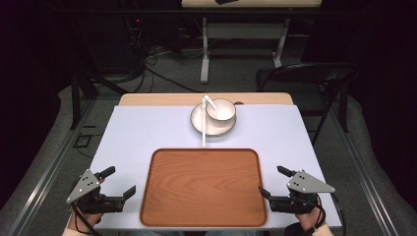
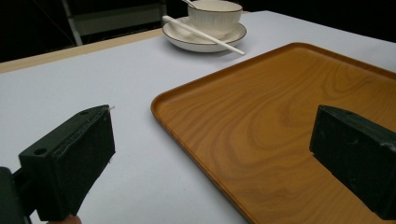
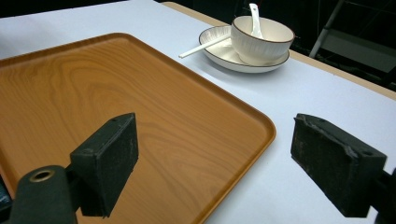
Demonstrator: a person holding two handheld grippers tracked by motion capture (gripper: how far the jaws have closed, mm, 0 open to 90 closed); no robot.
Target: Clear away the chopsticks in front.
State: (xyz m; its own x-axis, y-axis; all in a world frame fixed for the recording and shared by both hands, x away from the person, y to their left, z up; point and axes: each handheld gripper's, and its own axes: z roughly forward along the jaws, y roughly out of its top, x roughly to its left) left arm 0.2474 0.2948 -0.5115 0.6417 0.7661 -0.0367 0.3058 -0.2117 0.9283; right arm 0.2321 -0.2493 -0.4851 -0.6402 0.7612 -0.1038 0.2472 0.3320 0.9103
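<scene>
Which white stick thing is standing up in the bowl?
The spoon stands up in the bowl, handle tilted toward the far-left. The long chopstick instead lies flat across the plate, its tip reaching toward the tray.

High view overhead; both gripper views low, sharing tray [image 1: 204, 187].

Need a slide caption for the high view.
Two open tools, left tool and right tool, flank a wooden tray; bowl on plate beyond.
</scene>
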